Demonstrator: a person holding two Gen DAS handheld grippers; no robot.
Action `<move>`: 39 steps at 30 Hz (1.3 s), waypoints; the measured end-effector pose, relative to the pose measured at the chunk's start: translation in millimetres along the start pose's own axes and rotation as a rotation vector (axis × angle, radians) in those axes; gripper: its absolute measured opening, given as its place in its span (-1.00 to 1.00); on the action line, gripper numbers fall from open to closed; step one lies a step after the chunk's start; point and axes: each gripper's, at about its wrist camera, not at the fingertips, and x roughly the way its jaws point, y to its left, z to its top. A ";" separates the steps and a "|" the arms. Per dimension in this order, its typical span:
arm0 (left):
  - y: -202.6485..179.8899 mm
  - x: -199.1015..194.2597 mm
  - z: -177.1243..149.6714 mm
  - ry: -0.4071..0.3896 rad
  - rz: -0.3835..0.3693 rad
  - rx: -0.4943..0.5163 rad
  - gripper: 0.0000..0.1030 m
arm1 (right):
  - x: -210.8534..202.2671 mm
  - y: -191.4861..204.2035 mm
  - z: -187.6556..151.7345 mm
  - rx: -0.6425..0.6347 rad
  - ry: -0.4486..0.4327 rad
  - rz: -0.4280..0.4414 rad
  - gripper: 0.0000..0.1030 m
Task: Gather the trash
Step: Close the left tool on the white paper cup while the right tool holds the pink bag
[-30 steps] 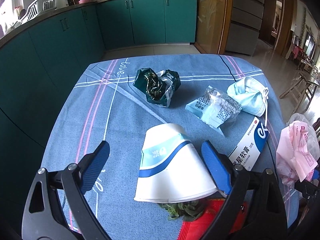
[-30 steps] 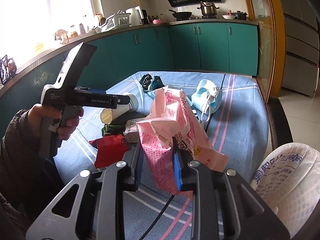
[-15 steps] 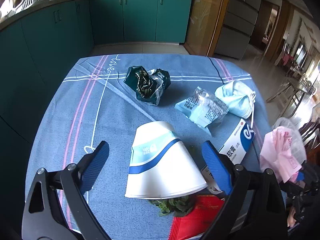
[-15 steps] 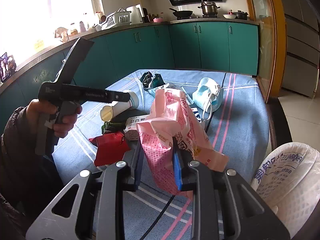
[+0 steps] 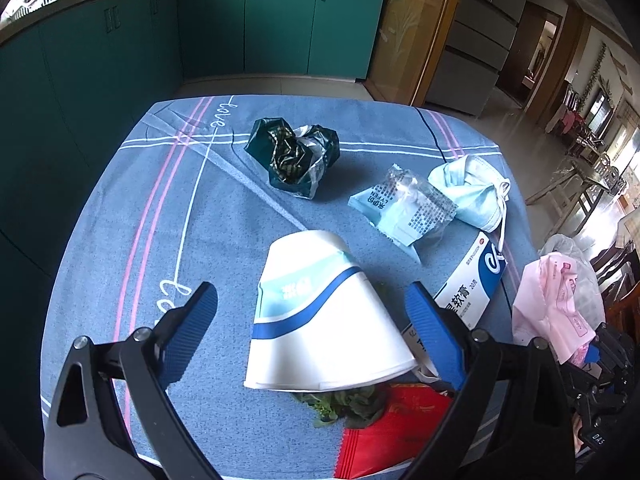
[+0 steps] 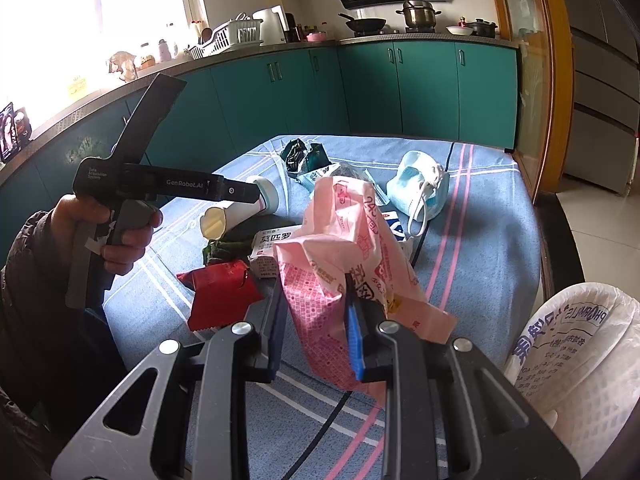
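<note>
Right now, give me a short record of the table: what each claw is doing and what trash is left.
left claw: open, straddling the paper cup, not gripping
right claw: shut on pink plastic bag
cup: on its side on the blue tablecloth
loose trash: dark wrapper, face mask, red packet, ointment box

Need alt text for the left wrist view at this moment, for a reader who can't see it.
The open left gripper straddles a white paper cup lying on its side on a blue tablecloth, pads not touching it. Beyond lie a dark crumpled wrapper, a face mask and a medicine box.
</note>
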 end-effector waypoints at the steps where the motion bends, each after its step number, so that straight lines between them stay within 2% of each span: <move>1: 0.0 0.3 -0.4 0.001 0.001 0.000 0.83 | 0.0 0.2 0.1 0.000 0.000 0.000 -0.48; 11: 2.3 1.0 -3.1 0.009 -0.004 -0.007 0.84 | 0.5 1.1 -0.3 -0.003 0.002 0.000 -0.48; 22: -11.6 9.8 -10.8 0.040 0.020 0.050 0.82 | -0.1 1.6 -0.2 -0.002 0.003 0.000 -0.48; 25: -15.9 11.6 -13.3 0.046 0.025 0.074 0.67 | -0.4 1.9 -0.1 -0.001 0.003 0.000 -0.48; 27: -17.4 13.5 -14.6 0.056 0.027 0.082 0.48 | -0.5 1.8 -0.1 -0.001 0.003 0.000 -0.48; 34: -22.0 14.7 -18.2 0.049 0.062 0.136 0.30 | -0.5 1.9 -0.3 -0.002 0.002 -0.002 -0.48; 37: -23.3 14.4 -19.5 0.041 0.087 0.159 0.17 | -0.5 2.0 -0.3 -0.003 0.003 -0.002 -0.48; 39: -21.8 14.8 -19.7 0.041 0.103 0.160 0.00 | -0.5 2.0 -0.3 -0.003 0.003 -0.002 -0.48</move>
